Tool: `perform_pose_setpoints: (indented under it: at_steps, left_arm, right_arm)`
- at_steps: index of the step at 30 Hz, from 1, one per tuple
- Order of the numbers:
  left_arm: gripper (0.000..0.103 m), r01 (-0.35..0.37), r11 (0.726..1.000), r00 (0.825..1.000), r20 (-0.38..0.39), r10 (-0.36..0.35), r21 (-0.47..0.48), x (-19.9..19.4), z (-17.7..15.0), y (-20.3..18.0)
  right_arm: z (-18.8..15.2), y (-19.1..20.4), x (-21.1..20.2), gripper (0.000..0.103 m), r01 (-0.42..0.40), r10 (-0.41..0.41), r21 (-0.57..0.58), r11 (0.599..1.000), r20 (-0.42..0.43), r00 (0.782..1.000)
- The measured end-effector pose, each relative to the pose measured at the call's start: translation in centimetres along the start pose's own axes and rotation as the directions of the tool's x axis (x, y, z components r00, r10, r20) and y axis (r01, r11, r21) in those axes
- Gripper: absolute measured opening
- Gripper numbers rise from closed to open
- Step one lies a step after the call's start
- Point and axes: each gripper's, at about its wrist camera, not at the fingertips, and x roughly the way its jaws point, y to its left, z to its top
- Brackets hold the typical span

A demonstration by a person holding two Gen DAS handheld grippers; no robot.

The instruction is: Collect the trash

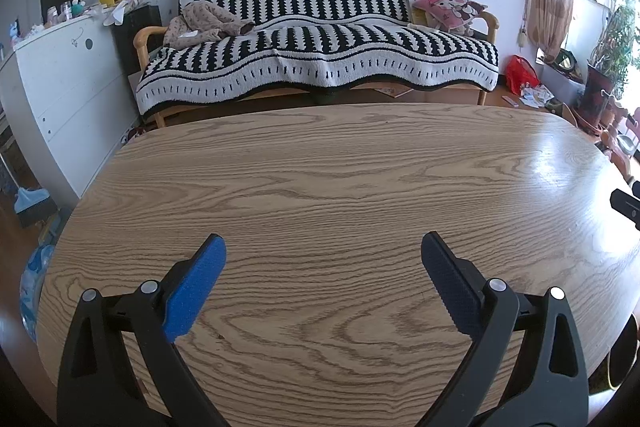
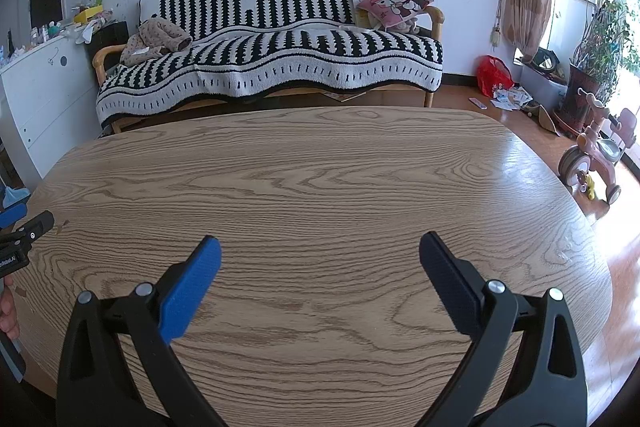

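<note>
My left gripper [image 1: 323, 247] is open and empty above the near part of a wooden oval table [image 1: 320, 179]. My right gripper [image 2: 320, 247] is open and empty above the same table [image 2: 320, 179]. The left gripper's tip shows at the left edge of the right wrist view [image 2: 34, 223]; the right gripper's tip shows at the right edge of the left wrist view [image 1: 626, 205]. No trash lies on the table in either view. Scattered papers [image 2: 510, 97] lie on the floor beside a red bag [image 2: 494, 73] at the far right.
A sofa with a black-and-white striped cover [image 2: 272, 67] stands behind the table. A white cabinet [image 1: 60, 99] with clutter on top stands at the left. A pink tricycle [image 2: 600, 155] and potted plants [image 2: 592, 43] stand at the right by the window.
</note>
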Motion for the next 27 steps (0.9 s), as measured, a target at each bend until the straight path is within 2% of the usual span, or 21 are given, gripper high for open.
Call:
perform_pose_setpoints:
  at_steps: [12,27]
  left_arm:
    - [0.095,0.003,1.000,1.000,-0.014,-0.003,0.002,0.56,-0.29,0.02]
    - [0.095,-0.009,1.000,1.000,0.012,0.009,0.003,0.25,-0.43,0.43]
  right_arm:
    - [-0.03,0.00,0.01,0.096,0.000,0.000,-0.001,1.000,0.000,1.000]
    - [-0.08,-0.03,0.02,0.096,0.001,-0.001,0.000,1.000,-0.001,1.000]
